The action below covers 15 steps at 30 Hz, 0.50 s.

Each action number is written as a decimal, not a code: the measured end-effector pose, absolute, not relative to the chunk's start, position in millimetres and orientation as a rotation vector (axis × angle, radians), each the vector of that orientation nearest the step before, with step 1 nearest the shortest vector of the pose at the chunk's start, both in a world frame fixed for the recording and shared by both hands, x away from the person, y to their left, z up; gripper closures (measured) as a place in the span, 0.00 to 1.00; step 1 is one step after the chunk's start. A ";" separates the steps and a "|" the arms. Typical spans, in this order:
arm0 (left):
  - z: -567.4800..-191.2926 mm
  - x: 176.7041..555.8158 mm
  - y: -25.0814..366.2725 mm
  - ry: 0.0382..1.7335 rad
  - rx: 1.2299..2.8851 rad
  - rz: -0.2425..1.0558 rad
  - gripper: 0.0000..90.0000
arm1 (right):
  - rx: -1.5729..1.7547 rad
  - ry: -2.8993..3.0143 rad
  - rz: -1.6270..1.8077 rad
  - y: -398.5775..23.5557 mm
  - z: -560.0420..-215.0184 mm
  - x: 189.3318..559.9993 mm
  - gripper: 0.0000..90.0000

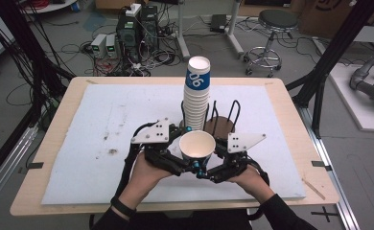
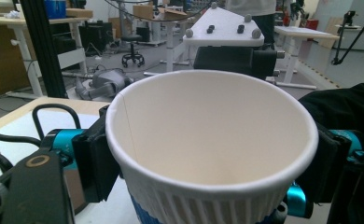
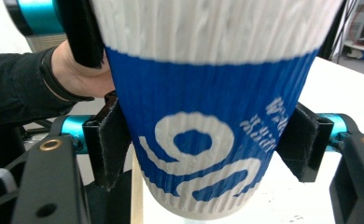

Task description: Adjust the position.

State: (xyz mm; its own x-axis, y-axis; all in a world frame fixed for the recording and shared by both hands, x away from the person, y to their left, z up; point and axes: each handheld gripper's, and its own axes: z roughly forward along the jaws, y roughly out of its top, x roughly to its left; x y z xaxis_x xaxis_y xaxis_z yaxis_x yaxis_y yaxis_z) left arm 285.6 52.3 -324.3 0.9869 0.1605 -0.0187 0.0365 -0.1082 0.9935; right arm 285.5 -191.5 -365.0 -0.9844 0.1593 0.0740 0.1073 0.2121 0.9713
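A wooden table [image 1: 55,158] carries a big white sheet [image 1: 103,143] that covers almost all of its top. On this sheet stand 1 tall stack of paper cups [image 1: 197,93] and, just beside it, a round brown holder with black wire loops [image 1: 219,125]. Some small dark stains [image 1: 112,152] are on the sheet's left part.

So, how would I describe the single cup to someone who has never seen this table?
Find the white mat on the wooden table, then the tall stack of cups near its middle. Just in front, the single cup sits between the left gripper and right gripper. It alone stands apart, mouth open and empty.
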 end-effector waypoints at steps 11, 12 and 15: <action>-323.3 292.9 72.8 0.184 1.693 0.164 0.24 | 0.343 2.383 1.899 -211.1 -359.7 293.6 0.23; -323.3 292.9 72.8 0.184 1.693 0.164 0.24 | 0.357 2.374 1.895 -214.2 -359.1 295.0 0.23; -326.1 296.1 79.0 0.198 1.699 0.176 0.24 | 0.395 2.351 1.877 -220.6 -357.5 297.8 0.23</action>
State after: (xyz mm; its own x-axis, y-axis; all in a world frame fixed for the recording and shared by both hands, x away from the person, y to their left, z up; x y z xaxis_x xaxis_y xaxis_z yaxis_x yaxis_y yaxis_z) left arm 296.1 79.0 -326.1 0.9728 0.2314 0.0021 0.0296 -0.1333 0.9906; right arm 297.8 -220.6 -357.5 -0.9604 0.2676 0.0772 0.1346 0.2032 0.9699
